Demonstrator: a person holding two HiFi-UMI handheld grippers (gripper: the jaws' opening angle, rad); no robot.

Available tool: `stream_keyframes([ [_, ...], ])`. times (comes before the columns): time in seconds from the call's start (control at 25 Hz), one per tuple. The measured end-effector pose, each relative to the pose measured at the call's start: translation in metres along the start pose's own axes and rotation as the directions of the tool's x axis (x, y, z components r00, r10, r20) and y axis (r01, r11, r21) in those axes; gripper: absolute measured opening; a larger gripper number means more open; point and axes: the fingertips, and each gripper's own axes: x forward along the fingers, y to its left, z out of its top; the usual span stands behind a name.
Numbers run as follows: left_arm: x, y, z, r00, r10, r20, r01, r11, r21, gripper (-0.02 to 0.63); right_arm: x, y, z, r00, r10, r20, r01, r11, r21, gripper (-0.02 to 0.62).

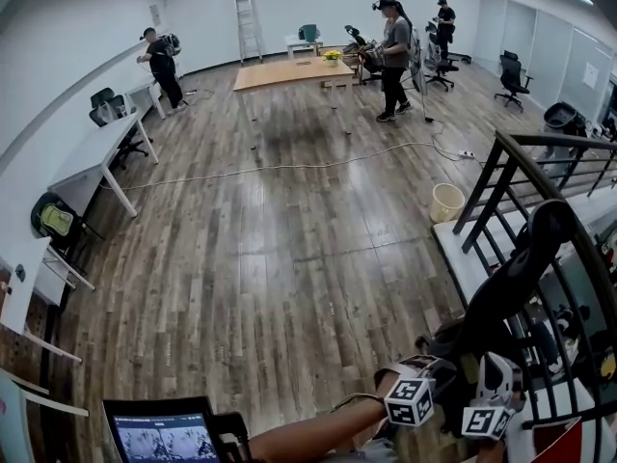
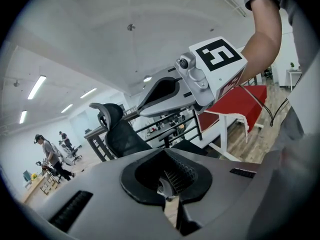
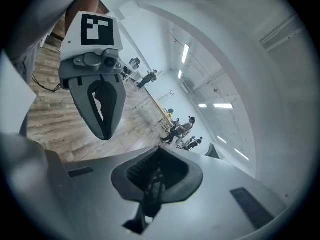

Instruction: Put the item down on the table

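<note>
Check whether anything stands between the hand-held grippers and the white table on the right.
Yes: a black office chair sits between the white table and the left hand-held gripper and right hand-held gripper, both empty.

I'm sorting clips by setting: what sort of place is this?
Probably a large open office or lab: wood floor, white desks and office chairs along the walls, a few people standing about.
</note>
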Motion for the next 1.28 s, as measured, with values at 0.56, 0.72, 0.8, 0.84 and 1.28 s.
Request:
stream_keyframes([
  [0.56, -0.061, -0.041, 0.023, 0.996, 0.093, 0.002, -0.093, 0.995, 0.018, 0.002, -0.064, 0.016, 0.054, 0.997, -0.005, 0.080, 0.007, 0.999, -0.033, 0.003],
  [0.72, -0.066, -0.067, 0.039, 0.992, 0.122, -0.021, -0.121, 0.992, 0.026, 0.002, -0.099, 0.016, 0.051, 0.994, -0.001, 0.110, 0.004, 1.000, -0.023, 0.003],
  [0.8, -0.066, -0.084, 0.048, 0.990, 0.139, -0.034, -0.138, 0.990, 0.024, 0.002, -0.120, 0.018, 0.045, 0.993, 0.003, 0.122, -0.001, 1.000, -0.015, 0.003],
  [0.84, -0.065, -0.093, 0.052, 0.988, 0.149, -0.039, -0.148, 0.989, 0.020, 0.002, -0.130, 0.019, 0.041, 0.992, 0.005, 0.129, -0.003, 1.000, -0.013, 0.003],
  [1.28, -0.060, -0.192, 0.126, 0.971, 0.232, -0.056, -0.230, 0.973, 0.034, 0.002, -0.262, 0.028, 0.005, 0.982, 0.035, 0.186, -0.029, 0.999, -0.030, 0.003],
])
